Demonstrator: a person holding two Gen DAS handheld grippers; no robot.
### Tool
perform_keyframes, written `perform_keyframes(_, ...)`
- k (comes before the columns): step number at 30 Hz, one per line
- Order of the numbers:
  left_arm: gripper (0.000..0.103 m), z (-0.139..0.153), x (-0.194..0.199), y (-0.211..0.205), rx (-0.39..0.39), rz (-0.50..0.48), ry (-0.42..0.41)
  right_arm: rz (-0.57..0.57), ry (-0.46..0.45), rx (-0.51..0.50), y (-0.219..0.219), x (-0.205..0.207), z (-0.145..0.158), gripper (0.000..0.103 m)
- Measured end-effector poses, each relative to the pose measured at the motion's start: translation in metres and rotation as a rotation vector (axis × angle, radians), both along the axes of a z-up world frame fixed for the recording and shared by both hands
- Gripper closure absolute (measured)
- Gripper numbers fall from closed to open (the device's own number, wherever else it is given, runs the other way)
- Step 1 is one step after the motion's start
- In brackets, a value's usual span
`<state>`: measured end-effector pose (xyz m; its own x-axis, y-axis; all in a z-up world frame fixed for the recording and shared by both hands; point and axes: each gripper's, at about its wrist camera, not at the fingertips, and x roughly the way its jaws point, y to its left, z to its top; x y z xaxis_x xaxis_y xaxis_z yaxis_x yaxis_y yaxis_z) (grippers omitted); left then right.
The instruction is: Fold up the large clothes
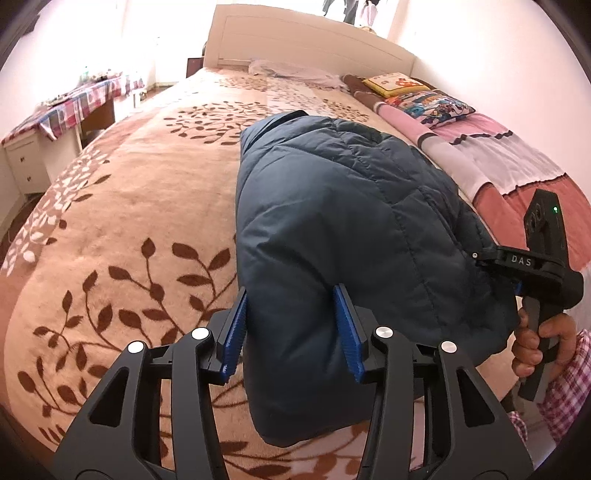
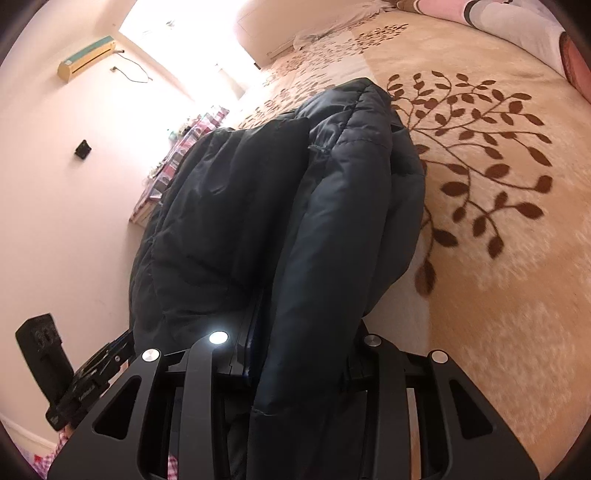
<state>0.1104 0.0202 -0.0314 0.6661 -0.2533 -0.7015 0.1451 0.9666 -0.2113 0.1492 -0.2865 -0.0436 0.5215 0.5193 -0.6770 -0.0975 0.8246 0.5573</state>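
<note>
Jacket (image 2: 280, 229) over right gripper (image 2: 295, 354), pads hidden

Both fisheye views bowed straight lines and went black at the rounded corners. Daylight blew out the window (image 2: 155, 26) at the upper left of the right wrist frame and washed the walls pale pink. The leaf-patterned blanket (image 2: 517, 295) smeared with blur at lower right. The dark quilted jacket (image 2: 258, 221) sat underexposed, a rivet glaring below it.
</note>
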Motion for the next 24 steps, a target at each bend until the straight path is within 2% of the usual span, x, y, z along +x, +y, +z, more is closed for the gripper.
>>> perform_keyframes(4, 0.058, 0.0, 0.0, -0.005, 0.018, -0.012, -0.018, -0.026, 0.018, 0.009, -0.004, 0.001, -0.007, 0.067)
perform_keyframes(9, 0.056, 0.001, -0.004, -0.002, -0.008, 0.006, -0.002, -0.059, 0.044, -0.011, -0.009, -0.002, -0.003, 0.052)
perform_keyframes(11, 0.055, 0.002, -0.005, -0.001, -0.014, 0.015, 0.002, -0.072, 0.055, -0.028, -0.011, -0.003, 0.002, 0.041)
perform_keyframes(18, 0.043, 0.018, -0.017, -0.005, -0.015, 0.011, -0.03, -0.097, 0.012, -0.039, -0.023, -0.028, 0.028, 0.034)
perform_keyframes(24, 0.04, 0.038, -0.039, -0.008, -0.018, 0.001, -0.063, -0.124, -0.092, -0.142, -0.019, -0.075, 0.062, 0.032)
